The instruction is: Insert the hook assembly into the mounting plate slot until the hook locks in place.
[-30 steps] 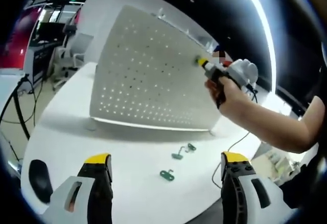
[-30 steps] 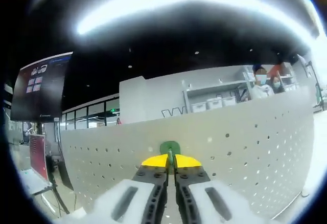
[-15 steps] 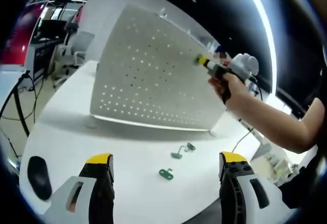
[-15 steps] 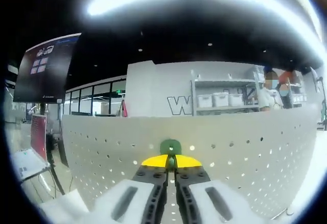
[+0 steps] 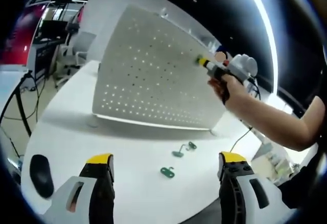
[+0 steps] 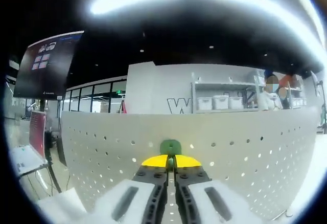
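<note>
White desk (image 5: 71,132), broad and bare toward its near edge. Upright white perforated metal mounting plate (image 5: 153,75), standing across the far half of the desk, dotted with rows of small holes; same plate (image 6: 245,157) seen close, face-on, in the right gripper view. Right gripper (image 5: 203,62), yellow-tipped, held by a hand (image 5: 227,86) against the plate's upper right area; jaws clenched on a small green metal hook (image 6: 170,147), whose rounded head shows just above the yellow tips (image 6: 168,161), touching or nearly touching the plate face. Left gripper (image 5: 163,165), released, jaws wide apart, hovering over the near edge of the desk, grasping nothing. Black computer mouse (image 5: 41,175) at the near left corner. Three spare green hooks (image 5: 176,160) lying mid-desk, before the plate.

Step in hand, by judgement: seating the hook in a plate hole. Next move likely calling for a firm push inward, then a downward settle until locked; full engagement not discernible here.
</note>
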